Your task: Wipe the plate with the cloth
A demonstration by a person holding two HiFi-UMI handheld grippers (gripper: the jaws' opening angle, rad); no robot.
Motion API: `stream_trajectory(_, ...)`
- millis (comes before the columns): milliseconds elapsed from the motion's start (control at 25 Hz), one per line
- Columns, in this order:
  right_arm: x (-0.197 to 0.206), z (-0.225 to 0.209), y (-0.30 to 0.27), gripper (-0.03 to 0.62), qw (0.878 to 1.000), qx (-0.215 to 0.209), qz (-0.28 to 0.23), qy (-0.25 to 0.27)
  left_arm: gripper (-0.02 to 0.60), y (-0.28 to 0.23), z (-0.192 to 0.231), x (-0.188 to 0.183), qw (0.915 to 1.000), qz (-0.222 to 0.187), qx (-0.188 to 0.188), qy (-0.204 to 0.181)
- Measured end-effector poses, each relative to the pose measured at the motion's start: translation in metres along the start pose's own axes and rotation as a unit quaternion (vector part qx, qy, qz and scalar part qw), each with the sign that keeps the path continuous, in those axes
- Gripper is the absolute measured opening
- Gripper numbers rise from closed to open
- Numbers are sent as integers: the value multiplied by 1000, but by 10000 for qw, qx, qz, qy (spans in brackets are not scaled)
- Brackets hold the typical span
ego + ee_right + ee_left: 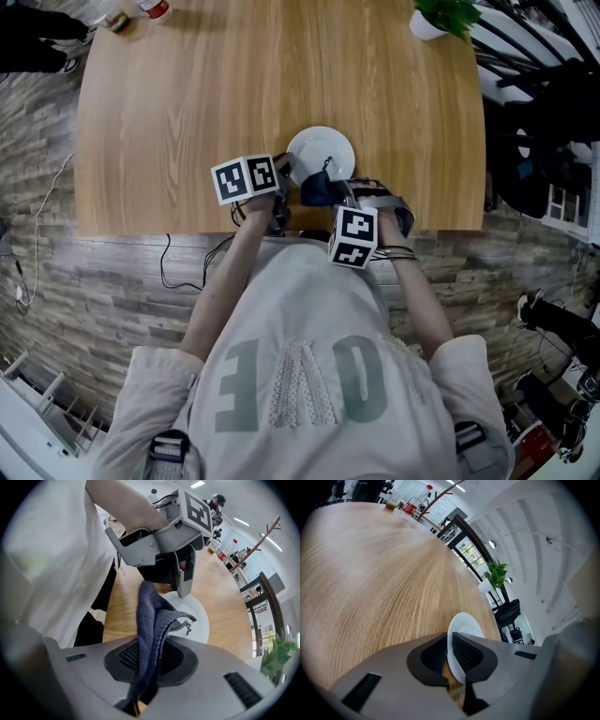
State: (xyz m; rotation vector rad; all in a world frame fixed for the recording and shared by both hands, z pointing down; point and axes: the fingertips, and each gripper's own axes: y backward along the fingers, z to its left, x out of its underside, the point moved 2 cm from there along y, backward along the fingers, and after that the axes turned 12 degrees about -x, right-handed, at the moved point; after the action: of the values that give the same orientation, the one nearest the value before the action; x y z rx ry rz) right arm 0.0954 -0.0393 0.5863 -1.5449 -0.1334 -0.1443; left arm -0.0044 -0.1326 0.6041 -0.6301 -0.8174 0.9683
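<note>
The white plate sits near the front edge of the wooden table, just ahead of the person. Everything hinges on how it lies from the cloth. In the head view the left gripper comes in at about 8 o'clock on the plate, and its own view shows its jaws drawn narrow, with the pads pressed on either side of the thin rim, so that side of the plate is pinned. I cannot tell whether the rim is raised off the wood. The right gripper is clamped on a dark blue cloth, which bunches out of its jaws and meets the plate's near rim at about 6 o'clock. The right gripper points steeply down, and from it the open face of the plate lies ahead at 12 o'clock. In the right gripper view the loose end of the cloth rises at 12 o'clock, and the bare white surface spreads past it toward 1 to 2 o'clock. The right gripper is therefore the wiping hand. Its likely stroke runs from 6 toward 12 o'clock across the plate, staying clear of the left gripper's jaws at 8 o'clock, which are just beside the cloth.
</note>
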Motion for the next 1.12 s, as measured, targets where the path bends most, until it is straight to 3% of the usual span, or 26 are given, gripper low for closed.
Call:
stream_trajectory(200,2,-4,2,57,9999,-42,-122,-51,40,-1,-1,1,10000,52,56,34)
stream_trajectory(440,-12,-80,13,57,9963,762,-282,-290,40,-1,0,1,9999,78,83,61)
stream_trajectory(640,-25,-122,3,57,9938,1090,-158,-131,40,-3,-2,1,9998,113,119,92)
stream_trajectory(1120,-30,-118,-15,57,9935,1134,39,6,38,-3,-2,2,9997,143,168,87)
